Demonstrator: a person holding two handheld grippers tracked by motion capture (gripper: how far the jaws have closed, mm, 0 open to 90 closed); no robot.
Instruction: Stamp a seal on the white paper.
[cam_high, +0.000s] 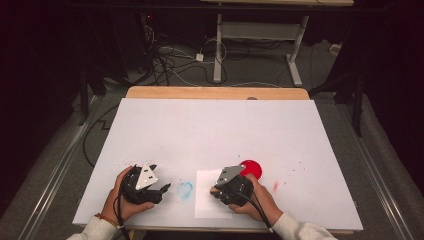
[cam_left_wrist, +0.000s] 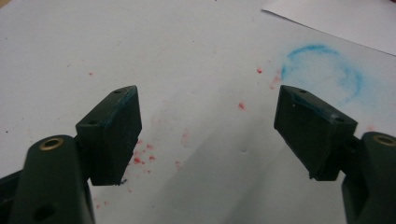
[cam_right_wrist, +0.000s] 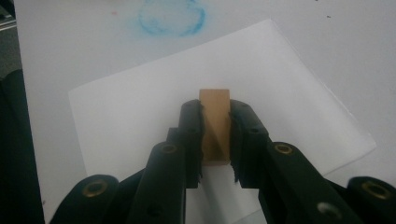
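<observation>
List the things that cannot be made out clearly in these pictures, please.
- Wooden block: right gripper view; the right claw clamps it, covering its sides and lower face. High view: hidden under the gripper.
- Red disc: high view; near edge hidden behind the grey plate; too small to identify.
- Paper sheet: left gripper view; cut off by the top edge.
- Left claw: open, nothing between.

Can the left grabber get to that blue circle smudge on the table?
Probably yes. The left gripper has its jaws open with nothing between them, and the blue smudge lies on bare table just beside it.
</observation>
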